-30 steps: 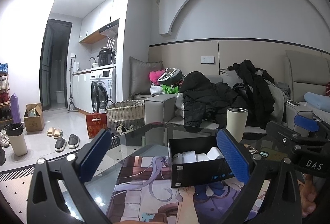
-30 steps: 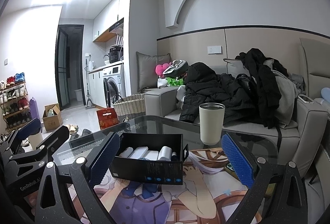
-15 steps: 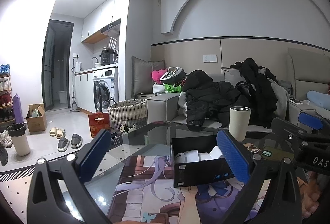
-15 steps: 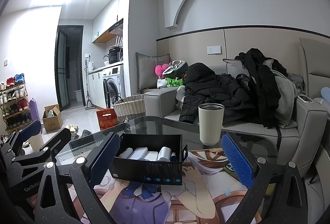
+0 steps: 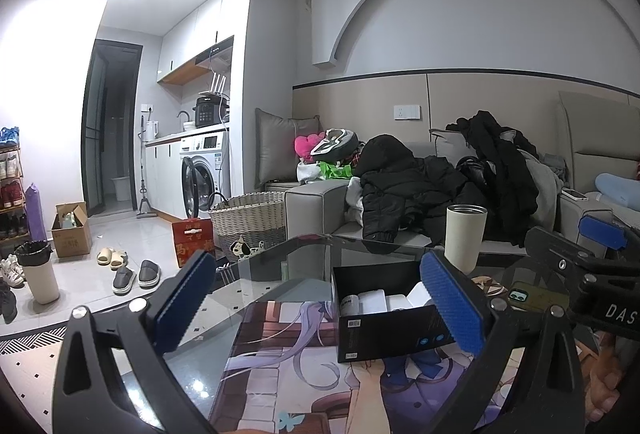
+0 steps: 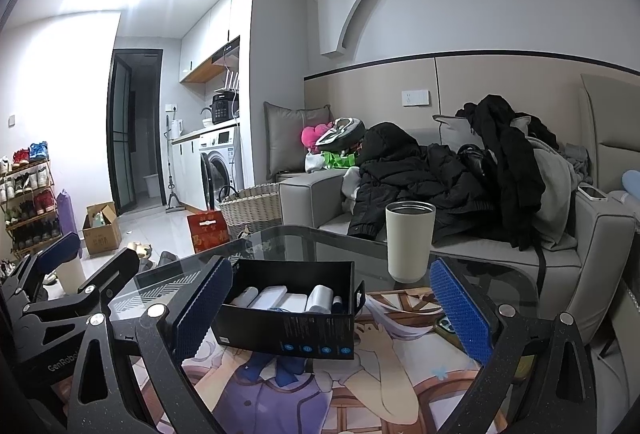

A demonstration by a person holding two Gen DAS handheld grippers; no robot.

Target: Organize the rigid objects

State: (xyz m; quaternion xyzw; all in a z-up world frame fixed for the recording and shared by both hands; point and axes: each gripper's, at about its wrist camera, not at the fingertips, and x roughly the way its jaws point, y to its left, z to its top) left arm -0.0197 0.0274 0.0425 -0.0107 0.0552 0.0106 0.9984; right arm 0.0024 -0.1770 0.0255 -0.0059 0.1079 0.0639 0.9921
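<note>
An open black box [image 6: 288,318] holding several white items lies on a printed mat [image 6: 280,386] on the glass table [image 6: 320,246]. The same box [image 5: 384,322] shows in the left wrist view, partly behind my right finger pad. A cream tumbler [image 6: 409,239] stands upright behind the box, also visible as the tumbler [image 5: 464,236] from the left. A phone [image 5: 536,299] lies on the mat to the right. My left gripper [image 5: 316,308] and right gripper [image 6: 334,310] both hover open above the mat, holding nothing. The right gripper body [image 5: 592,274] shows at the left view's right edge.
A grey sofa [image 6: 520,234] piled with dark clothes runs behind the table. A wicker basket [image 5: 250,222], a red box [image 5: 192,240], slippers and a bin [image 5: 38,270] stand on the floor to the left. The left gripper body [image 6: 60,298] sits at lower left.
The view from the left gripper has drifted slightly, so the box and tumbler sit a little further right. The right gripper has barely moved. Both stay open.
</note>
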